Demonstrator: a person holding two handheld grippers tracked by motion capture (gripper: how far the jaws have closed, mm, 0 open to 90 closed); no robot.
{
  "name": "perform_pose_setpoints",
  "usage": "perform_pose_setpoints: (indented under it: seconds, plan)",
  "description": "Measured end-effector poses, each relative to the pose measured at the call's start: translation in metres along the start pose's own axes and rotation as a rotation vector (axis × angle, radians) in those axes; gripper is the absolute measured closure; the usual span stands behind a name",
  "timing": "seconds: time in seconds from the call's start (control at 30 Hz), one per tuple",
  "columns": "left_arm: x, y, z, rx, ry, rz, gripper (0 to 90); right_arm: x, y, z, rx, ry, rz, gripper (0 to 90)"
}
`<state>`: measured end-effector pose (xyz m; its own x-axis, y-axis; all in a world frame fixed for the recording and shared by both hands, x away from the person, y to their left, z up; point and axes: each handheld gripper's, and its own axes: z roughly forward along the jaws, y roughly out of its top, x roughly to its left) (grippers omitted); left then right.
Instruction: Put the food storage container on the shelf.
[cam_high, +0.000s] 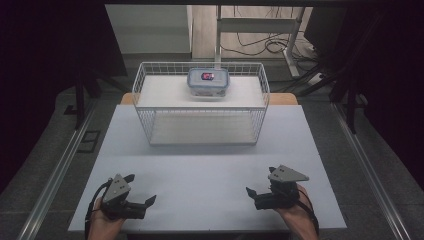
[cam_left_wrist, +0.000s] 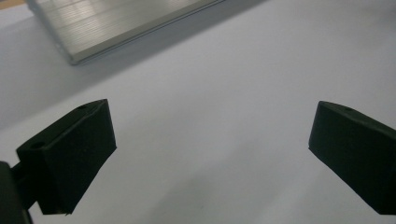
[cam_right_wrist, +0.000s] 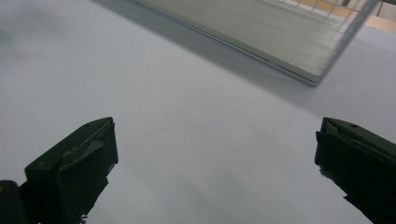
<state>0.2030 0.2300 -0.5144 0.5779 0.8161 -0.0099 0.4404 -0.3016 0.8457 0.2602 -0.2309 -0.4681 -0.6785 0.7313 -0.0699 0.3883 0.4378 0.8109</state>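
Observation:
A white wire basket (cam_high: 150, 120) stands at the back middle of the white table (cam_high: 210, 170). Inside it, at the far side, sits a clear lidded food container (cam_high: 208, 82) with a red item inside. My left gripper (cam_high: 140, 189) rests open near the front left edge, held by a hand. My right gripper (cam_high: 260, 181) rests open near the front right, also in a hand. In the left gripper view the gripper (cam_left_wrist: 210, 149) has bare table between its jaws, and the basket's base (cam_left_wrist: 116, 23) lies ahead. In the right gripper view the gripper (cam_right_wrist: 215, 158) is empty too, basket (cam_right_wrist: 261, 32) ahead.
The table's front half between the grippers is bare white surface. A wooden edge (cam_high: 285, 98) shows behind the basket. Metal rails (cam_high: 55, 170) run along the floor on both sides, and cables (cam_high: 265, 47) and a stand sit beyond the table.

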Motion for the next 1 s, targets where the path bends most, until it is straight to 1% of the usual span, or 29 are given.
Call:
perform_pose_setpoints:
  seconds: [0.1,0.37,0.4,0.47,0.63,0.7,0.77,0.83,0.87,0.9,0.97,1.0]
  plan:
    - [0.006,-0.005,-0.006,-0.002,0.018,-0.015,0.1,-0.005,-0.006,-0.006,-0.001,-0.027,0.012,0.0]
    - [0.018,-0.017,-0.020,0.008,0.072,-0.032,0.2,-0.016,-0.024,-0.018,0.017,-0.092,0.031,0.0]
    - [0.019,-0.018,-0.021,0.013,0.081,-0.033,0.2,-0.017,-0.026,-0.019,0.020,-0.096,0.032,0.0]
    - [0.022,-0.022,-0.024,0.020,0.097,-0.034,0.2,-0.020,-0.032,-0.022,0.026,-0.105,0.050,0.0]
    - [0.029,-0.031,-0.027,0.034,0.115,-0.056,0.1,-0.027,-0.045,-0.026,0.048,-0.133,0.071,0.0]
    - [0.032,-0.035,-0.029,0.041,0.120,-0.070,0.1,-0.030,-0.052,-0.027,0.060,-0.135,0.087,0.0]
    - [0.034,-0.039,-0.029,0.056,0.123,-0.079,0.0,-0.033,-0.059,-0.028,0.076,-0.134,0.102,0.0]
    - [0.035,-0.042,-0.029,0.071,0.124,-0.085,0.0,-0.036,-0.067,-0.028,0.108,-0.137,0.112,0.0]
    - [0.036,-0.043,-0.028,0.080,0.125,-0.086,0.0,-0.036,-0.067,-0.028,0.108,-0.137,0.112,0.0]
    - [0.036,-0.045,-0.027,0.093,0.129,-0.083,0.0,-0.038,-0.071,-0.029,0.130,-0.136,0.116,0.0]
    - [0.036,-0.046,-0.025,0.115,0.134,-0.076,0.0,-0.038,-0.072,-0.028,0.137,-0.136,0.115,0.0]
    - [0.036,-0.046,-0.024,0.127,0.131,-0.076,0.0,-0.039,-0.074,-0.027,0.153,-0.135,0.117,0.0]
